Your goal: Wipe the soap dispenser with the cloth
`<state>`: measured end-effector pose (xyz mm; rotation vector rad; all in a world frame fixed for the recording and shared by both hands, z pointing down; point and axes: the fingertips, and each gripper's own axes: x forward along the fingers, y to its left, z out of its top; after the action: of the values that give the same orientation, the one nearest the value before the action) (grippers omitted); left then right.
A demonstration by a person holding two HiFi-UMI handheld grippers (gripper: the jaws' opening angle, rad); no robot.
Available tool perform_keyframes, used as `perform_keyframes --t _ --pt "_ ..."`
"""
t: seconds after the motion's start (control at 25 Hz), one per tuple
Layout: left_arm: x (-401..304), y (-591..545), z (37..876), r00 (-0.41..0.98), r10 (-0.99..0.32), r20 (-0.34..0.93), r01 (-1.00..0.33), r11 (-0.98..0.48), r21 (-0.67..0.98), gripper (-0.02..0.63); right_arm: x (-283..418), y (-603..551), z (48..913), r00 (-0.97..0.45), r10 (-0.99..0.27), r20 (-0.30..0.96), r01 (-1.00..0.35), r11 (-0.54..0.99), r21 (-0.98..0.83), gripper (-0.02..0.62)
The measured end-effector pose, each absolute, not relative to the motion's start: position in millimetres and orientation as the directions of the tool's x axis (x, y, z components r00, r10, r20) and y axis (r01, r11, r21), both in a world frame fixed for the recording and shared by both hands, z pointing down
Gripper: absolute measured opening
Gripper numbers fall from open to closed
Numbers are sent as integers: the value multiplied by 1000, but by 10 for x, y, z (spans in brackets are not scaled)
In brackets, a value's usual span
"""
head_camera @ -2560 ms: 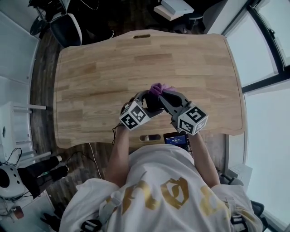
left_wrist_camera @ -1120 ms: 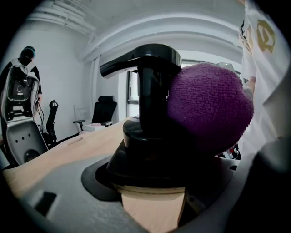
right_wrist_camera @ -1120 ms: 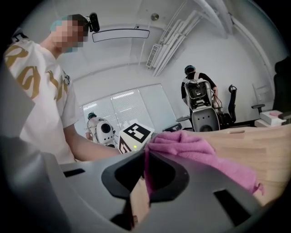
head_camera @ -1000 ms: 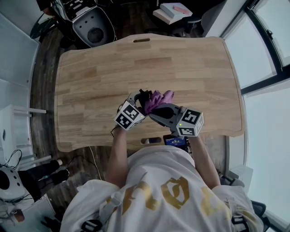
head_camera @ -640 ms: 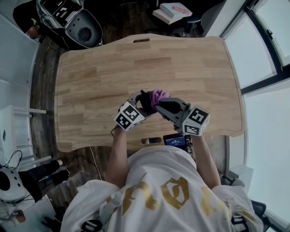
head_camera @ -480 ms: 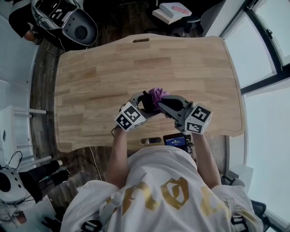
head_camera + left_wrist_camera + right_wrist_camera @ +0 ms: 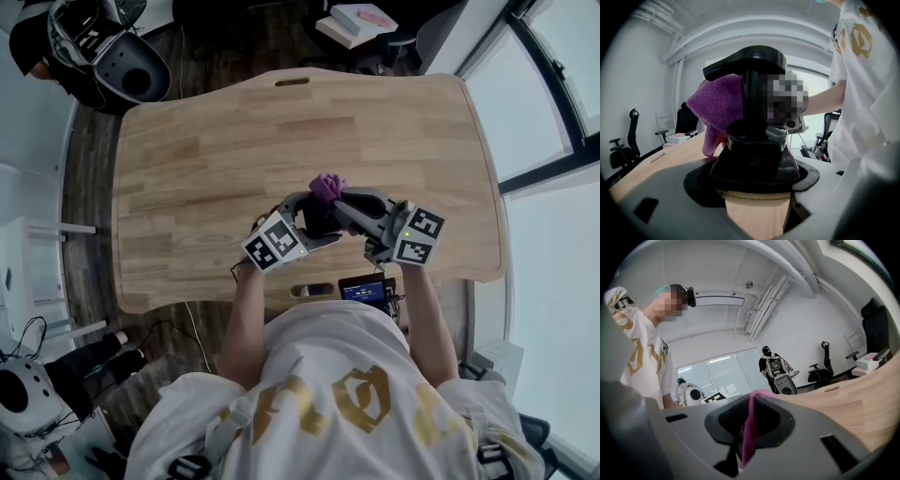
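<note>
In the head view my left gripper point(image 7: 305, 214) is shut on a black soap dispenser point(image 7: 317, 216), held just above the near middle of the wooden table point(image 7: 206, 159). The left gripper view shows the jaws of that gripper point(image 7: 757, 176) clamping the dispenser's body point(image 7: 757, 154), with its pump head point(image 7: 745, 63) up. My right gripper point(image 7: 344, 199) is shut on a purple cloth point(image 7: 328, 185). The cloth point(image 7: 717, 105) presses against the pump's neck and top. A thin pink fold of cloth point(image 7: 750, 427) sits between the right gripper's point(image 7: 749, 423) jaws.
A small device with a blue screen point(image 7: 364, 289) sits at the table's near edge by a slot point(image 7: 309, 285). Another slot point(image 7: 292, 82) marks the far edge. A person with a rounded machine point(image 7: 122, 66) stands at the far left; books point(image 7: 361, 17) lie beyond the table.
The right gripper has swung right and farther away, carrying the cloth from the dispenser's near right side up onto its top. The left gripper has tilted slightly. The machine beyond the table has moved left.
</note>
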<state>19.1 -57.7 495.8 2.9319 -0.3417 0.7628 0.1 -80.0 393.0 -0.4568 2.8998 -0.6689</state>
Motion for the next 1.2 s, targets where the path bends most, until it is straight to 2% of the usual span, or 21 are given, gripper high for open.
perform_keyframes --t 0.76,1.0,1.2 --pt "218 -480 5046 817 -139 559 -165 -986 -3 351 -65 -806 3786 -966 -239 -96 -163 856 -490 32" --pt "217 -511 5053 826 -144 545 -177 -984 8 351 -73 -772 3604 -960 -221 -172 -105 854 -509 32" --pt "191 -528 5094 820 -144 553 -183 -983 15 351 -152 -657 3565 -977 -167 -134 -81 867 -491 32"
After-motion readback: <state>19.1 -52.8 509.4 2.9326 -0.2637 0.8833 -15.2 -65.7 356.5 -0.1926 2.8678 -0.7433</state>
